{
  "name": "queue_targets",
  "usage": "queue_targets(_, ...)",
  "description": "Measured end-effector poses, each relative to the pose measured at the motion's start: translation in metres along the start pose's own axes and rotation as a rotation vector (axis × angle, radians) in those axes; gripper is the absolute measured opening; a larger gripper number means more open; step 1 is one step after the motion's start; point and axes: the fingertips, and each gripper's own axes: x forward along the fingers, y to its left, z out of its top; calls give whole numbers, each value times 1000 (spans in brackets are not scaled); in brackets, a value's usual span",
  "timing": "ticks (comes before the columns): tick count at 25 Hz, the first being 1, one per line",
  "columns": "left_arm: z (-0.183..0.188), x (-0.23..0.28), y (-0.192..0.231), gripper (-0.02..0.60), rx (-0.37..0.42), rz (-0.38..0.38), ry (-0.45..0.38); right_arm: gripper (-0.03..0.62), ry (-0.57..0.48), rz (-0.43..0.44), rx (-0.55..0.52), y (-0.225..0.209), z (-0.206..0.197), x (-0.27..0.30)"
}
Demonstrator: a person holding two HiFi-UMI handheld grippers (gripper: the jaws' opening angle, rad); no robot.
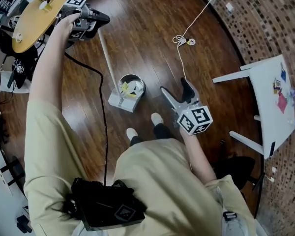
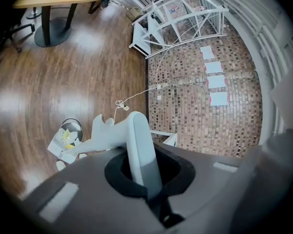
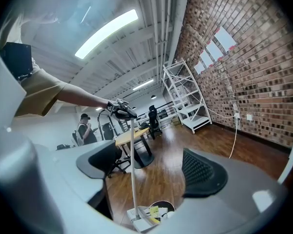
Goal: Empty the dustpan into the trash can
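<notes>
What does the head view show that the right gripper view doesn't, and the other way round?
Only the head view: the marker cube on the right gripper, and a black cable trailing from the left gripper. Only the right gripper view: ceiling lights, a white shelving rack and a distant person. Both: the left gripper shut on the long dustpan handle, the dustpan, and the trash can beside it.
</notes>
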Motion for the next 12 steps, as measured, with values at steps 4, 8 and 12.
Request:
queue_targets(4,-4,9,-17,4,-1,-25,0,417,7,18,3,3,1,9)
queue_targets(8,-5,6,-24,4,6,-40,-19,417,9,30,5,7,0,16)
queue_targets(12,-7,6,-10,5,18,-67,7,417,4,26,12,4,0,16)
